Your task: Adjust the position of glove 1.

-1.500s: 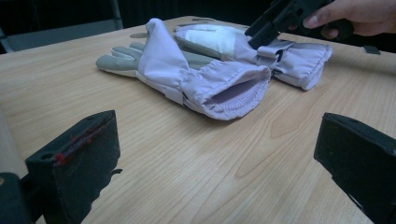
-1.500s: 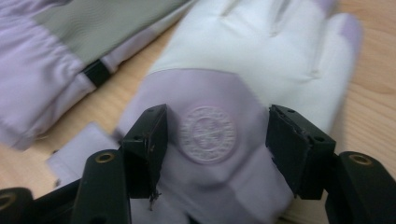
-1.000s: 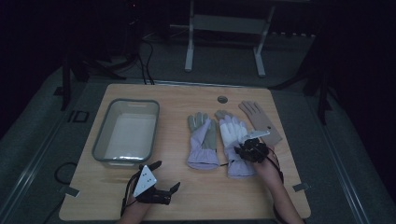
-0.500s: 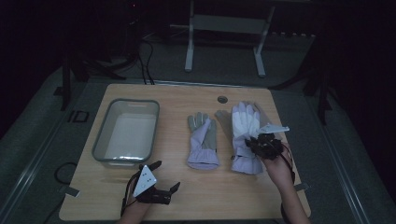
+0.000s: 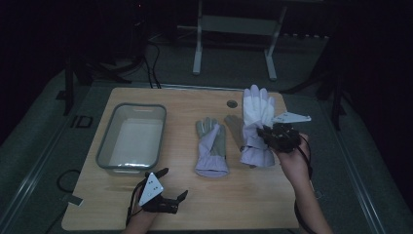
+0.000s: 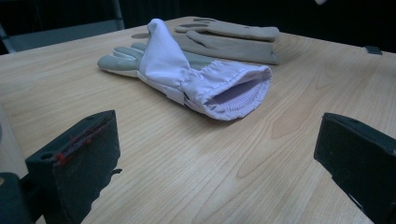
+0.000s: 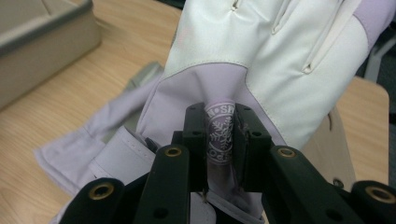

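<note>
— What carries it all?
— A light wooden table (image 5: 185, 204) with a small round grommet (image 5: 232, 104) near its twelve o'clock edge.
— And lying on it?
— A grey bin (image 5: 131, 136) toward nine o'clock, a lavender glove (image 5: 211, 146) flat at centre, a tan glove (image 6: 233, 37) just beyond, toward one o'clock.

Right gripper (image 5: 267, 135) now higher above the counter (image 5: 253, 204) than a second ago, jaws closing tighter on the white glove (image 5: 258, 109). Glove's fingers lifted clear, standing upright; cuff end trailing low beside the second glove (image 5: 212, 146).
</note>
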The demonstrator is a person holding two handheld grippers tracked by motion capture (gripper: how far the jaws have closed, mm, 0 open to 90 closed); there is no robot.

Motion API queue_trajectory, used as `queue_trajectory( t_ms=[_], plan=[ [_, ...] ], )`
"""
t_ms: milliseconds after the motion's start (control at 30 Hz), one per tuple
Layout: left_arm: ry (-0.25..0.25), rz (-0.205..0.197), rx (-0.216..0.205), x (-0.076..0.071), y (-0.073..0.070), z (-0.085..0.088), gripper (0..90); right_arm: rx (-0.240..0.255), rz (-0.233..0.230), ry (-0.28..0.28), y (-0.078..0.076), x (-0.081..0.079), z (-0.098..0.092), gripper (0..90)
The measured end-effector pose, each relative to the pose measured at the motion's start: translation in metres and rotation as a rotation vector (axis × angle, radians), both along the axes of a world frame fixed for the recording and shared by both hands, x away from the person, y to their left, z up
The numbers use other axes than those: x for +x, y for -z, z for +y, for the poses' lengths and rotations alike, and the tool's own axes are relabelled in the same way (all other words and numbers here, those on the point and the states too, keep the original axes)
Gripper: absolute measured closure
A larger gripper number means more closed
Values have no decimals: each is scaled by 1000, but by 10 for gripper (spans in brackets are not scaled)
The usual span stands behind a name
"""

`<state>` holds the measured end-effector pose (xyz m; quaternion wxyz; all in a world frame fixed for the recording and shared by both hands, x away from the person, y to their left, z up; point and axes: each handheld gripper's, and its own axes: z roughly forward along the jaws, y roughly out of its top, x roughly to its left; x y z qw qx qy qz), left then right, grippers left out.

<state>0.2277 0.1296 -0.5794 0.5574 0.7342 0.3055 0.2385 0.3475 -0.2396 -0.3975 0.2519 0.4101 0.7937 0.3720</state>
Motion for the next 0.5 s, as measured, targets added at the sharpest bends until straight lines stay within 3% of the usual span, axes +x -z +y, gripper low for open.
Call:
queue_trajectory(
  t_ms=[200,500],
  plan=[
    [1,-1,0,0,0,0,7,11,-3,-34,-12,8,27,769],
    [1,2,-7,0,0,0,6,11,17,-77,-11,17,66,769]
  ],
)
